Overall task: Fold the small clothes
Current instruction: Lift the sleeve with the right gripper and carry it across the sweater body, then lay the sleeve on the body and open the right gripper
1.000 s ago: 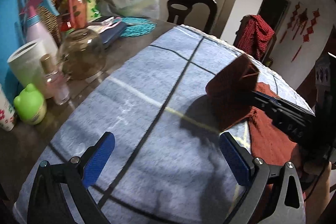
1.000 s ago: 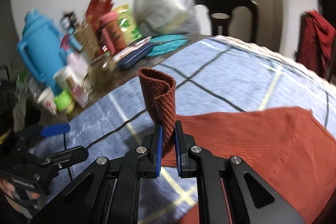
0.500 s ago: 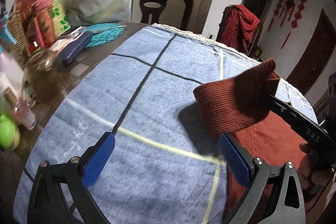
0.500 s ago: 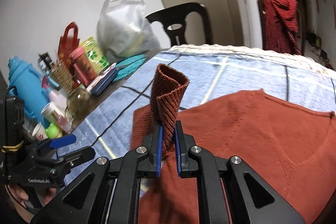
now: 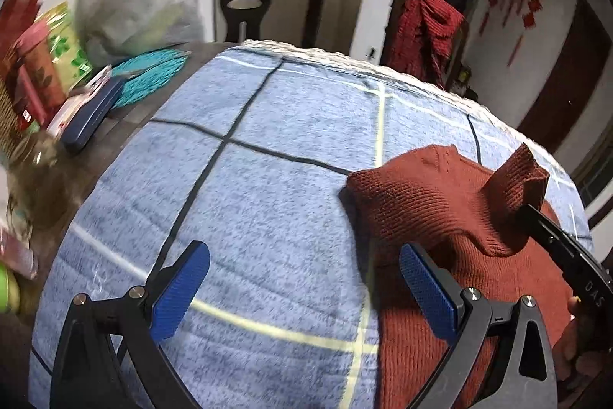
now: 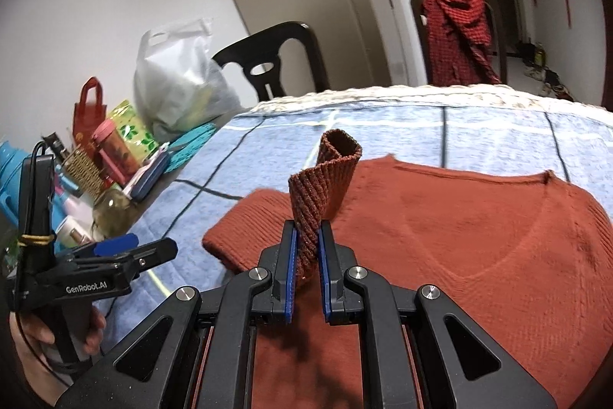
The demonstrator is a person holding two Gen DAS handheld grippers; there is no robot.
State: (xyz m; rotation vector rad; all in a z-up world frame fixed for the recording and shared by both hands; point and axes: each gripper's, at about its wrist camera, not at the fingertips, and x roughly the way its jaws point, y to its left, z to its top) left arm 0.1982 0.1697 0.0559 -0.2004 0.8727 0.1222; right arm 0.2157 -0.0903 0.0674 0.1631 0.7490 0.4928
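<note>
Pinching ribbed sleeve cuff (image 6: 323, 186), right gripper (image 6: 306, 278) clamps it tight, cuff standing upright above one rust-red sweater (image 6: 479, 236). Sweater lies flat on blue checked blanket (image 5: 249, 198), V-neck toward far table edge, long axis running away from grippers, sleeve folded across body. Left gripper (image 5: 306, 288) jaws spread wide, holding nothing, hovering over blanket just beside sweater's folded edge. Two dark chairs: one bare (image 6: 276, 60), one draped with red checked cloth (image 6: 456, 29). One white plastic bag (image 6: 176, 75), bulging, contents unclear.

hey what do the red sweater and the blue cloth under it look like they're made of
Red sweater: ribbed knit, probably wool or acrylic; rib lines show on the cuff pinched in the right gripper. Blue cloth: fuzzy, matte, towel-like pile with woven checks, possibly cotton or fleece.
</note>
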